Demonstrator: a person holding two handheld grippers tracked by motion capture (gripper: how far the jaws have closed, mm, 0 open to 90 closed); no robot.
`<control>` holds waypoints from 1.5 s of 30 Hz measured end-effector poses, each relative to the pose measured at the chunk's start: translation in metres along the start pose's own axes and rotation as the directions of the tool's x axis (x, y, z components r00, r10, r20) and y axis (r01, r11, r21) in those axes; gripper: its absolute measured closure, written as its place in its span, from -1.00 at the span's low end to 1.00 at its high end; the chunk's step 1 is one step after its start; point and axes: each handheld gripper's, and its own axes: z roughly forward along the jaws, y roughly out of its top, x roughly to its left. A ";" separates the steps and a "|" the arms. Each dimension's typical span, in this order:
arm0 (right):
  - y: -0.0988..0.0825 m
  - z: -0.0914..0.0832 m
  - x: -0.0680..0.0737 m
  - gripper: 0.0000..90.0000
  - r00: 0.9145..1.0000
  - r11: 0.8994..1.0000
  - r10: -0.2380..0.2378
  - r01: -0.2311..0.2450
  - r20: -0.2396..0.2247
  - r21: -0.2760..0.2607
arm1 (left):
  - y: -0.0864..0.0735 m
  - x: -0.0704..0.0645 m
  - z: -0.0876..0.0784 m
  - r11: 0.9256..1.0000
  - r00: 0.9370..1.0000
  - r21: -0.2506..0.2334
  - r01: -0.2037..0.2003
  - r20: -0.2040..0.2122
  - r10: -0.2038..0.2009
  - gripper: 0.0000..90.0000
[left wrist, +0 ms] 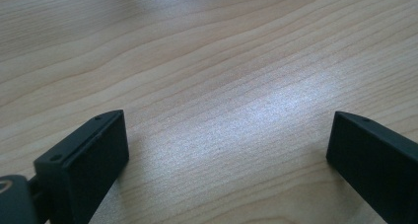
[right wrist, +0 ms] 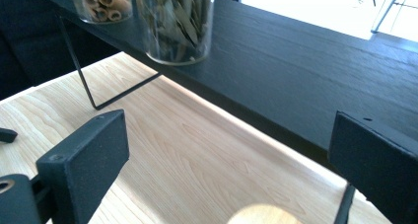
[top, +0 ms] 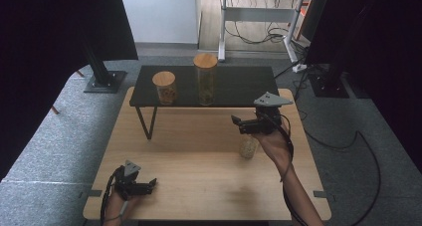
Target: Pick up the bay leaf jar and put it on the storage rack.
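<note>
Your right gripper [top: 238, 122] hovered just above the small lidded jar [top: 248, 147] on the table [top: 199, 161], its fingers wide apart and empty, your left gripper [top: 151, 183] low at the table's near edge, fingers spread and empty, two jars [top: 205, 79] on the black shelf [top: 239, 84] behind.

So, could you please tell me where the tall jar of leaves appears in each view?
High view: the tall jar of leaves stands on the black shelf, upper centre, right of the shorter jar.
Left gripper view: bare wooden tabletop between open jaws; the jar is not in it.
Right gripper view: top centre, on the shelf.
Shared landmark: the wooden tabletop.
</note>
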 end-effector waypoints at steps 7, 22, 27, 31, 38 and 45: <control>-0.014 -0.012 -0.003 -0.96 0.999 1.000 -0.010 0.010 0.031 0.000 | 0.000 0.000 0.000 1.000 1.000 0.000 -0.001 0.000 0.001 -0.95; -0.048 -0.034 -0.007 -0.95 0.995 1.000 -0.017 0.017 0.101 -0.002 | 0.000 0.000 -0.001 1.000 1.000 0.002 0.001 -0.001 -0.001 -0.95; -0.060 -0.040 -0.009 -0.95 0.992 1.000 -0.020 0.019 0.124 0.003 | 0.000 0.000 -0.001 1.000 1.000 0.002 0.001 0.000 -0.001 -0.95; -0.070 -0.046 -0.012 -0.95 0.990 1.000 -0.013 0.014 0.142 -0.002 | 0.000 0.000 0.000 1.000 1.000 0.000 0.002 -0.001 -0.002 -0.95; -0.091 -0.054 -0.016 -0.94 0.986 1.000 0.012 -0.011 0.165 -0.010 | -0.001 0.000 0.000 1.000 1.000 -0.003 0.004 -0.002 -0.004 -0.95; -0.110 -0.060 -0.021 -0.93 0.981 1.000 0.028 -0.025 0.190 -0.018 | -0.001 0.000 0.000 1.000 1.000 -0.001 0.002 -0.002 -0.002 -0.95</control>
